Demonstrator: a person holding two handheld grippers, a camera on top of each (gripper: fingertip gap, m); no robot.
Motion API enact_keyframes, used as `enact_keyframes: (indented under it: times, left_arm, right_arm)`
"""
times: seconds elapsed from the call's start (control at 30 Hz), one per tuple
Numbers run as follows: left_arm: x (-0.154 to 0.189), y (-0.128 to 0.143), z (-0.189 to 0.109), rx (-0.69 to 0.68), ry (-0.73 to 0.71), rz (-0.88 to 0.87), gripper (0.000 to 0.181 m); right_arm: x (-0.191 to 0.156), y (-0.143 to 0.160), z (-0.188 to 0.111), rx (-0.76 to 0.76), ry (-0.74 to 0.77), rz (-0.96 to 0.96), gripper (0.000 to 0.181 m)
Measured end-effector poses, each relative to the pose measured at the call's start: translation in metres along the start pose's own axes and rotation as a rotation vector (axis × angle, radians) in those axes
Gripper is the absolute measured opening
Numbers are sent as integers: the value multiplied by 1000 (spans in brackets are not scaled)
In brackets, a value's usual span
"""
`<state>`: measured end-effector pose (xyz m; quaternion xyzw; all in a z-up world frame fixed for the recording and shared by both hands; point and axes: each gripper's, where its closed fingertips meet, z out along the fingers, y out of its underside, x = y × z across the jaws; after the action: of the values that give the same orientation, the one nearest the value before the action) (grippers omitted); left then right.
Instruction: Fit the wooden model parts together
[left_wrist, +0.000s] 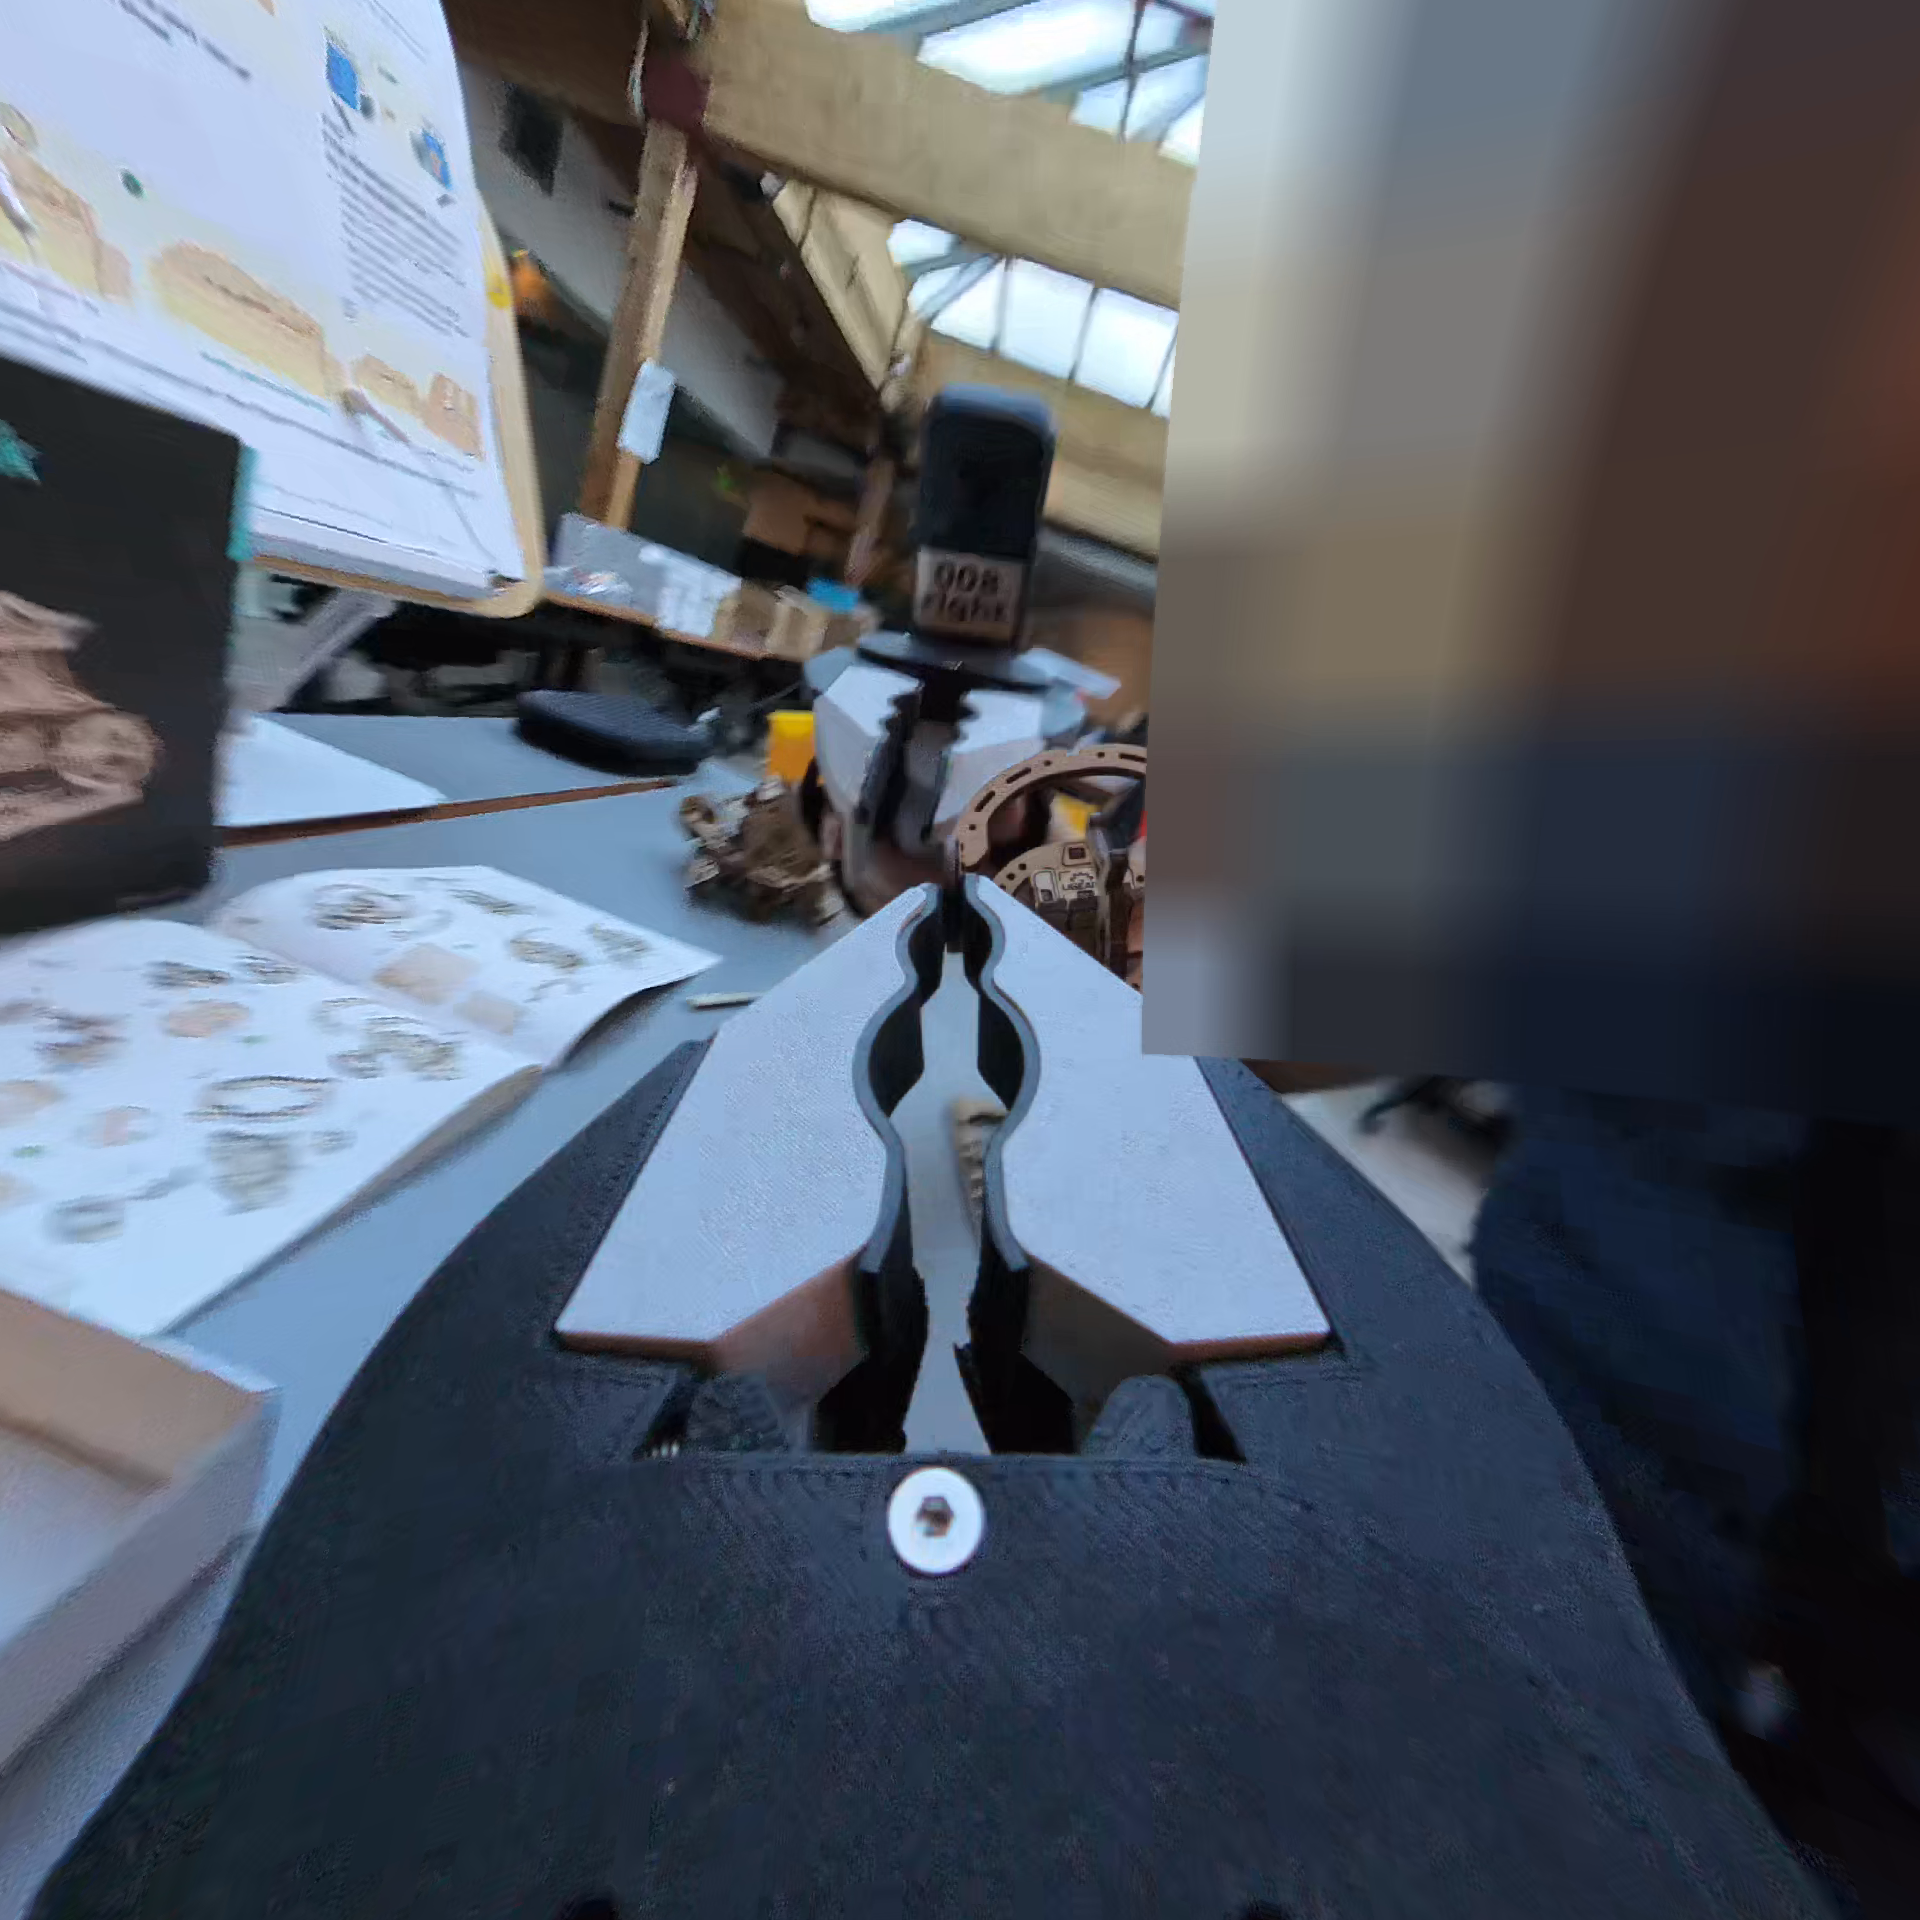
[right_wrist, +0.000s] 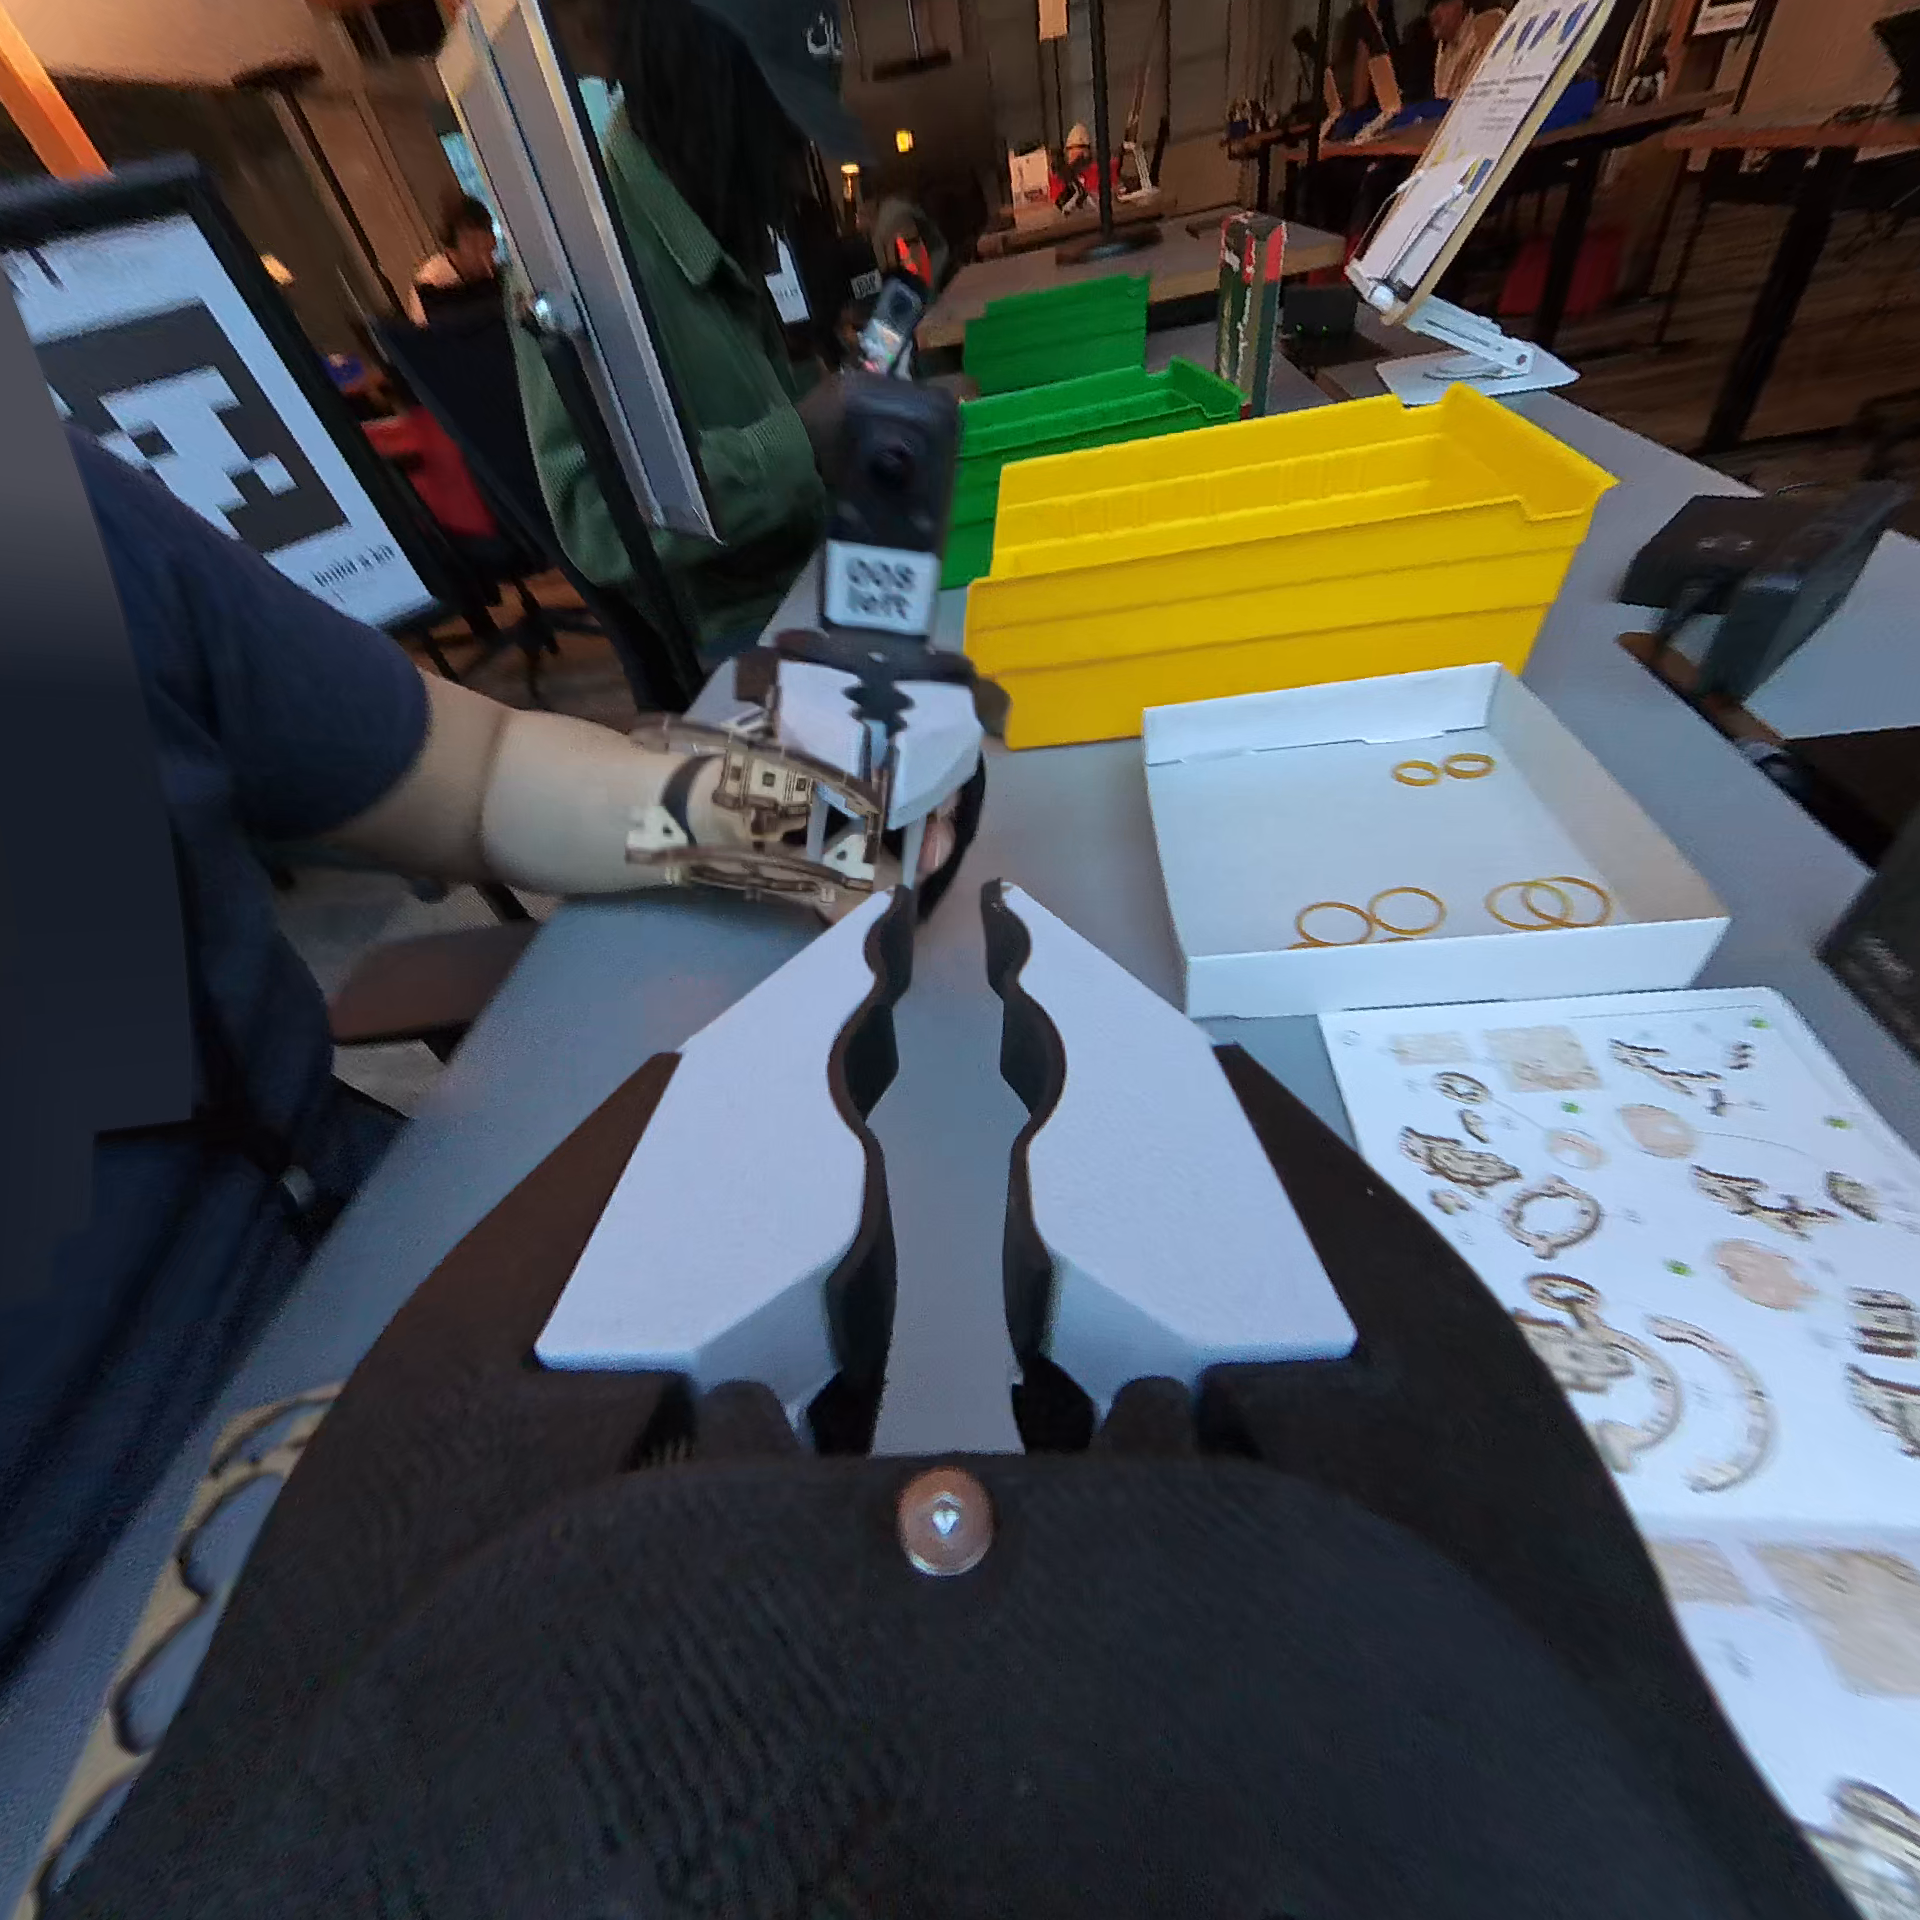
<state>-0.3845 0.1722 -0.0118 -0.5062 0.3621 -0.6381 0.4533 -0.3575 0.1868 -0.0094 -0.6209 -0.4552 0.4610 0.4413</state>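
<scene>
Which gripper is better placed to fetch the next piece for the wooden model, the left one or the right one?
Right, probably. The right gripper is open and empty, while the left gripper is closed on the wooden model and must hold it steady.

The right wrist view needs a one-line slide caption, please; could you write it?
Open right hand-held gripper faces the left hand-held gripper holding the wooden model above the table.

Your left gripper (left_wrist: 954, 914) pinches the thin edge of a wooden model assembly (left_wrist: 1060, 883) above the grey tabletop (left_wrist: 582, 842). The right gripper (left_wrist: 925, 748) faces you beyond it. An open instruction booklet (left_wrist: 312, 1039) lies to the left.
</scene>
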Motion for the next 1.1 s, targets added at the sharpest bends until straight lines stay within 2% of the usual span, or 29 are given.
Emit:
enact_keyframes:
  times: [0.13, 0.2, 0.3, 0.43, 0.5, 0.57, 0.63, 0.67, 0.9, 1.0, 1.1]
  left_arm:
    - [-15, 21, -7, -271, -246, 561, 0]
    - [-21, 23, -10, -353, -356, 793, 0]
    - [-23, 20, -11, -422, -486, 1086, 1]
    - [-13, 20, -6, -443, -533, 1344, 0]
    - [-7, 22, -3, -444, -520, 1384, 0]
    - [-4, 25, -2, -453, -503, 1394, 0]
    - [-1, 24, -2, -440, -498, 1410, 0]
    - [0, 23, -1, -434, -502, 1418, 0]
    - [2, 24, 0, -425, -484, 1413, 0]
    - [-2, 30, 2, -437, -476, 1338, 14]
    - [4, 27, 4, -371, -418, 1178, 30]
  right_arm:
    - [-1, 13, -13, -26, -39, -31, 20]
    - [-7, 10, -13, -11, -57, -18, 23]
    - [-10, 15, -3, -70, -34, 58, 25]
    - [-10, 23, 13, -114, 6, 121, 25]
    - [-10, 27, 18, -126, 3, 156, 25]
    - [-24, 24, 23, -100, -86, 181, 20]
    - [-25, 24, 24, -99, -88, 195, 4]
    - [-23, 22, 23, -83, -73, 173, 2]
    - [-25, 26, 22, -98, -102, 195, 2]
    - [-18, 28, 20, -105, -31, 100, 1]
    - [-16, 24, 15, -108, 6, -32, 0]
